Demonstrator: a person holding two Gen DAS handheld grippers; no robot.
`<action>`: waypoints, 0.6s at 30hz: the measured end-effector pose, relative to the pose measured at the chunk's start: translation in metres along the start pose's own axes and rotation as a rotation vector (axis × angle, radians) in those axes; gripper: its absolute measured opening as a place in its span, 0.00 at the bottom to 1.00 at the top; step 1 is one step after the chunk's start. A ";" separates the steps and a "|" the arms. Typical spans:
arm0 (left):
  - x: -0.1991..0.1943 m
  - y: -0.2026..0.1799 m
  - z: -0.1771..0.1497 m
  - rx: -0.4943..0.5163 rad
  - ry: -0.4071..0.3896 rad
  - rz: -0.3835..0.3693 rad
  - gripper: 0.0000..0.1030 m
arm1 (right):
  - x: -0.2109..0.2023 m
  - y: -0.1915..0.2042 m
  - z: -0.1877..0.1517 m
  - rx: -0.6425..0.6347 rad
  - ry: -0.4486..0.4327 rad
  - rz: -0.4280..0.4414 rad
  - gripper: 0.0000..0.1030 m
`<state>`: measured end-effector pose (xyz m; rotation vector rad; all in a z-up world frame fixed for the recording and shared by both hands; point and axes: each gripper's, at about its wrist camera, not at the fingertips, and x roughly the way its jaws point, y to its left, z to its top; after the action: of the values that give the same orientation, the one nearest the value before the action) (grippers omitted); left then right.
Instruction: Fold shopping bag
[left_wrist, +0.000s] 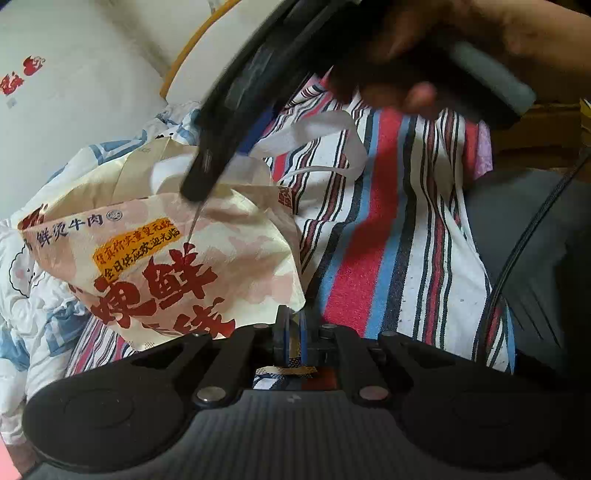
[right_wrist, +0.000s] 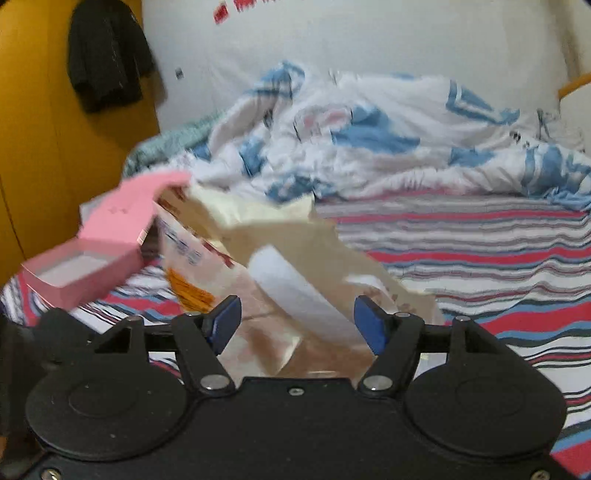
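A cream shopping bag (left_wrist: 166, 266) with red characters and an orange label lies crumpled on the striped sheet (left_wrist: 388, 221). Its white handle (left_wrist: 325, 125) loops out at the far side. My left gripper (left_wrist: 292, 325) is shut on the bag's near corner, and a strip of bag shows behind the blue pads. A hand holds my right gripper above the bag, its black finger (left_wrist: 199, 177) just over the upper edge. In the right wrist view my right gripper (right_wrist: 297, 326) is open. The bag (right_wrist: 280, 236) and its handle (right_wrist: 295, 291) lie between and beyond the pads, which do not touch them.
An open pink box (right_wrist: 96, 254) sits on the sheet left of the bag. A rumpled white and blue duvet (right_wrist: 369, 140) lies behind it. A dark garment (right_wrist: 107, 55) hangs on the yellow wardrobe. Dark grey cloth (left_wrist: 535, 240) and a black cable (left_wrist: 517, 258) lie at the right.
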<state>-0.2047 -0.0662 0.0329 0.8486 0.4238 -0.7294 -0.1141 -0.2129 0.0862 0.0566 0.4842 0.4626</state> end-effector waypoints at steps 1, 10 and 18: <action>0.001 -0.001 0.000 0.010 0.003 0.002 0.05 | 0.008 0.001 -0.002 -0.013 0.009 -0.003 0.67; 0.009 0.001 -0.003 0.036 0.022 -0.010 0.05 | -0.030 -0.020 -0.024 0.122 -0.109 -0.040 0.00; 0.029 0.003 0.005 0.118 0.112 -0.024 0.05 | -0.131 -0.112 -0.042 0.584 -0.430 -0.267 0.00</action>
<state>-0.1825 -0.0801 0.0202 1.0002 0.4948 -0.7369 -0.1900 -0.3733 0.0882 0.6341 0.1841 0.0279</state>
